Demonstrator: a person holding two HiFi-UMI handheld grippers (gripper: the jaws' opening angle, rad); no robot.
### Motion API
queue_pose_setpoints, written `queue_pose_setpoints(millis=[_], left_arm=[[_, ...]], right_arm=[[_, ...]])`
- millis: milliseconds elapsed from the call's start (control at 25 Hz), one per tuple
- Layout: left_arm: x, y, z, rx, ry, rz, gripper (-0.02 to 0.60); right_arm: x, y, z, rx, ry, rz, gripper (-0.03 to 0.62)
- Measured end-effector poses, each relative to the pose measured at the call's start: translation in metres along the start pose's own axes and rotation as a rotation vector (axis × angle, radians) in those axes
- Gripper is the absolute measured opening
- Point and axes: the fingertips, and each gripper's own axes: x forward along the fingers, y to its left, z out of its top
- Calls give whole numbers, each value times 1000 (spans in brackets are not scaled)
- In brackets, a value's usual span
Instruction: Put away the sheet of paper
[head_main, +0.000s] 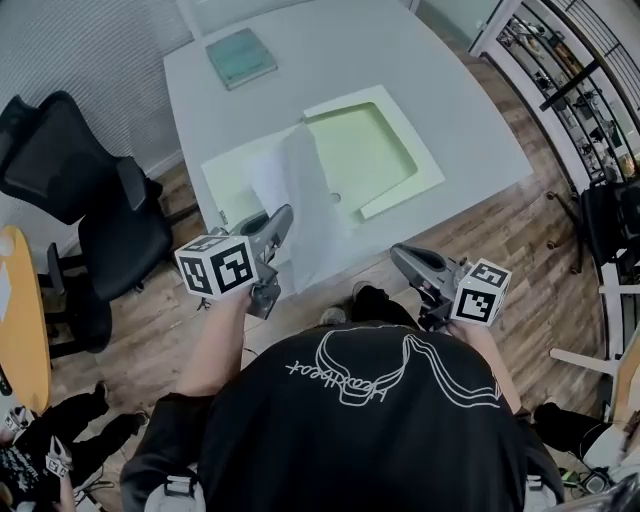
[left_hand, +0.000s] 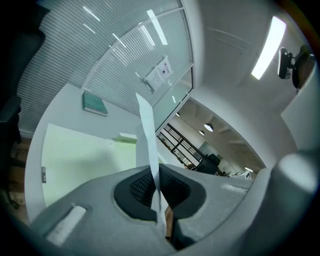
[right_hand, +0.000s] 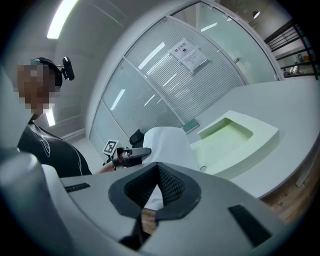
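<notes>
A white sheet of paper (head_main: 305, 205) stands on edge, curved, over the front of the white table (head_main: 470, 130). My left gripper (head_main: 281, 218) is shut on its near edge. In the left gripper view the sheet (left_hand: 147, 132) rises thin from between the closed pads of that gripper (left_hand: 156, 192). A pale green open box (head_main: 402, 118) with a flat green flap (head_main: 232, 178) lies on the table behind the paper. My right gripper (head_main: 399, 253) hovers off the table's front edge, to the right of the sheet, jaws together and empty. The right gripper view shows that gripper (right_hand: 152, 196), the paper (right_hand: 167, 142), the box (right_hand: 260, 134) and the left gripper (right_hand: 133, 154).
A teal book (head_main: 240, 56) lies at the table's far left corner. A black office chair (head_main: 85, 190) stands left of the table on the wood floor. A yellow tabletop edge (head_main: 22, 320) is at the far left. Shelving (head_main: 575, 80) stands along the right.
</notes>
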Motion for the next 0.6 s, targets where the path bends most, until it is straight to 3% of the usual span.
queue_pose_setpoints(millis=[600], left_arm=[[37, 75, 9, -111, 20, 179, 12]], right_arm=[[21, -71, 36, 56, 73, 68, 8]])
